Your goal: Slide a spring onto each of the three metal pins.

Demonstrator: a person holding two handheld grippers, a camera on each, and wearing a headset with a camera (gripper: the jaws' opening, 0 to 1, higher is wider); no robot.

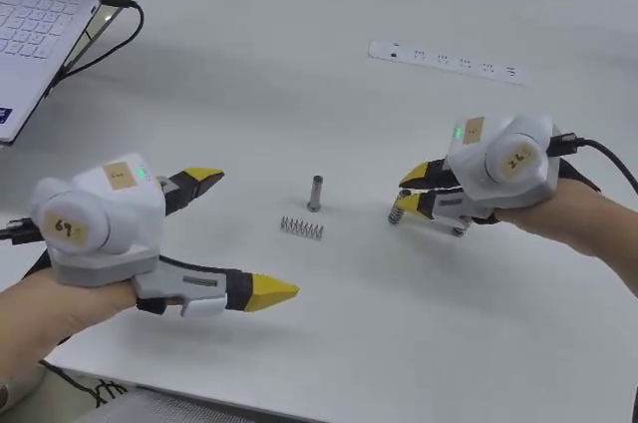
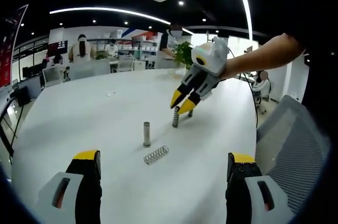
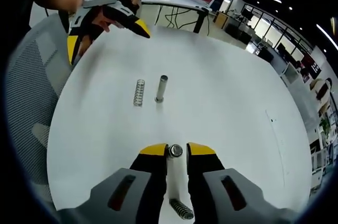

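while the left gripper (image 1: 237, 233) hangs with its jaws spread wide, the right gripper (image 1: 414, 192) sits low at a pin.
on the white table (image 1: 299, 64) a loose spring (image 1: 302, 228) lies just beside an upright bare pin (image 1: 315, 194); further right, a spring-sleeved pin (image 1: 399, 211) stands at the right gripper's nearly closed jaws, and i cannot tell if they pinch it.

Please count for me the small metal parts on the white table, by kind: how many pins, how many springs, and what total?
Metal pins: 3 (bare pin; sprung pin at the tips of the right gripper; second sprung pin under that gripper)
Springs: 3 (loose spring lying flat; one on each of the two sprung pins)
Total: 6
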